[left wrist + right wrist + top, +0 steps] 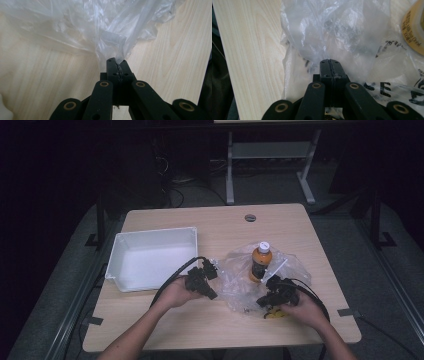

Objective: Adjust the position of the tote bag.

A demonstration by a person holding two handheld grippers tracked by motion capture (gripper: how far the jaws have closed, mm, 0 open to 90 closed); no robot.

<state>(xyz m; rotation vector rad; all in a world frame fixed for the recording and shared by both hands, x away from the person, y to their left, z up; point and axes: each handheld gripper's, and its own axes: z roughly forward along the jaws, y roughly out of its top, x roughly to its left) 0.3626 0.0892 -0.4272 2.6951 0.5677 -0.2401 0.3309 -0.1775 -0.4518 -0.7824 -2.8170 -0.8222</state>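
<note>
Clear plastic bag (245, 280), lying around the bottle (260, 262), is clamped at its edges by left gripper (117, 65) and right gripper (331, 65). Bag-opening step is judged underway; spreading apart is required next.

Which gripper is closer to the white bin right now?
Left. The left gripper sits just beside the white bin's near right corner, clamped on the plastic bag. The right gripper pinches the bag's far side.

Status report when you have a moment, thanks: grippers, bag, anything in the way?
Left gripper and right gripper shut on plastic bag. Bottle upright inside. White bin alongside, clear.
</note>
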